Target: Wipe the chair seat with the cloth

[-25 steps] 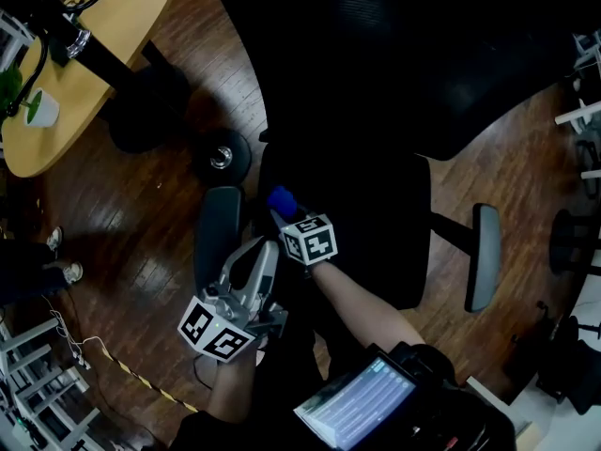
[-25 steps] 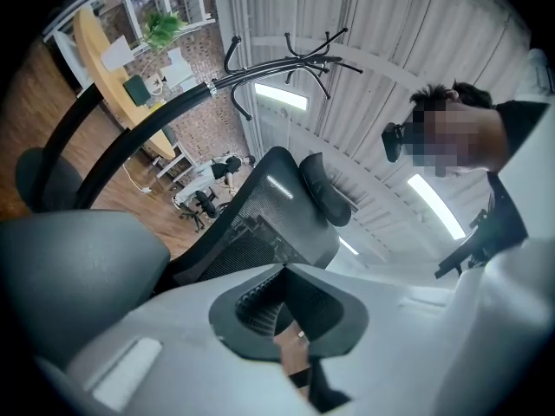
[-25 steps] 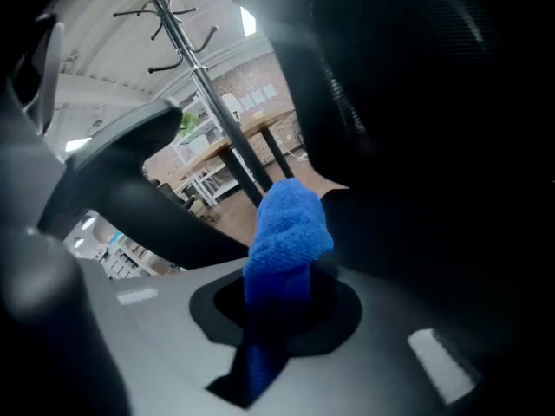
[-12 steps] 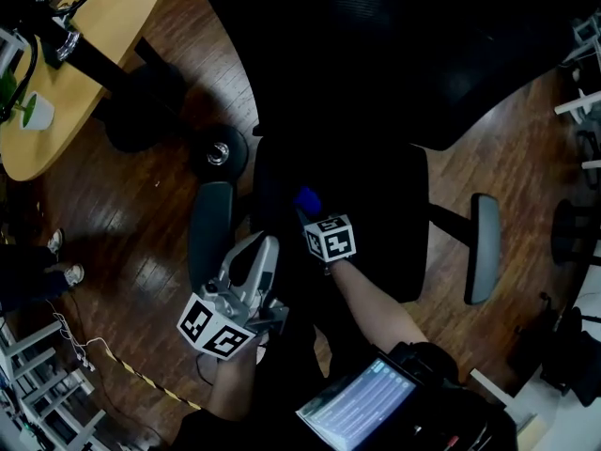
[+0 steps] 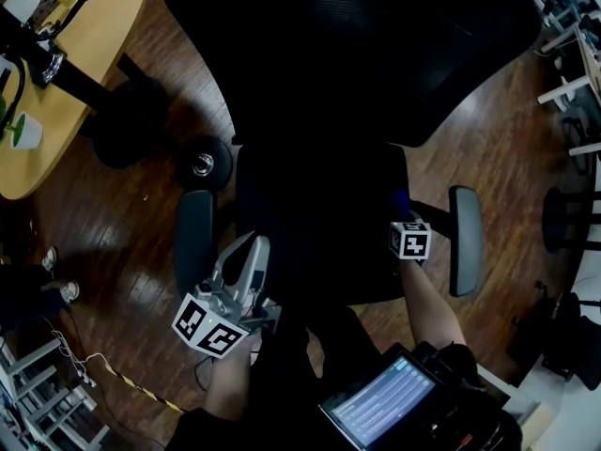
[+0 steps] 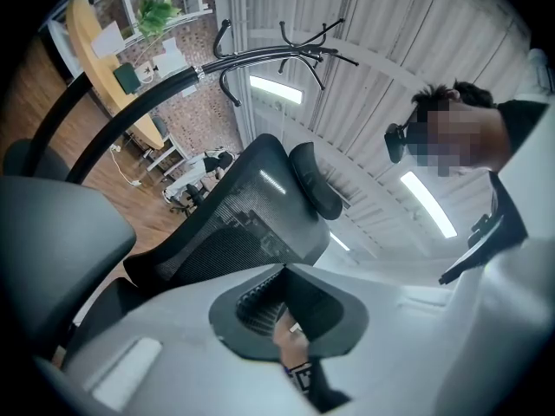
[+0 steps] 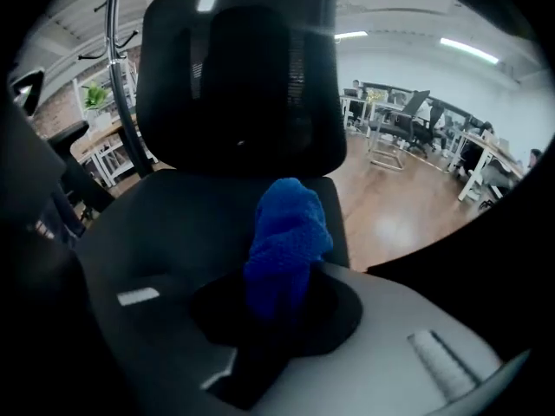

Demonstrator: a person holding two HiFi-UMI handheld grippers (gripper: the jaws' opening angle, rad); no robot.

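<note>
Head view: the right claw point(image 5: 402, 212) holds the blue cloth point(image 5: 401, 199) at the right edge of the chair seat point(image 5: 319, 214). The left claw point(image 5: 255, 247) hangs near the left armrest point(image 5: 194, 242).

Left gripper view: its jaws are together, with nothing between them.

Right gripper view: the jaws pinch the cloth low. The cloth looks soft and light, so I judge that a hold low on the bundle suits it. Its long axis follows the jaws, and its tip points to the backrest point(image 7: 238, 85).

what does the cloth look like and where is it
Find the black chair on the wood floor and look at its seat's right edge, beside the right armrest. There the right gripper pinches a small bunched cloth, the only bright blue thing against all the black.
</note>
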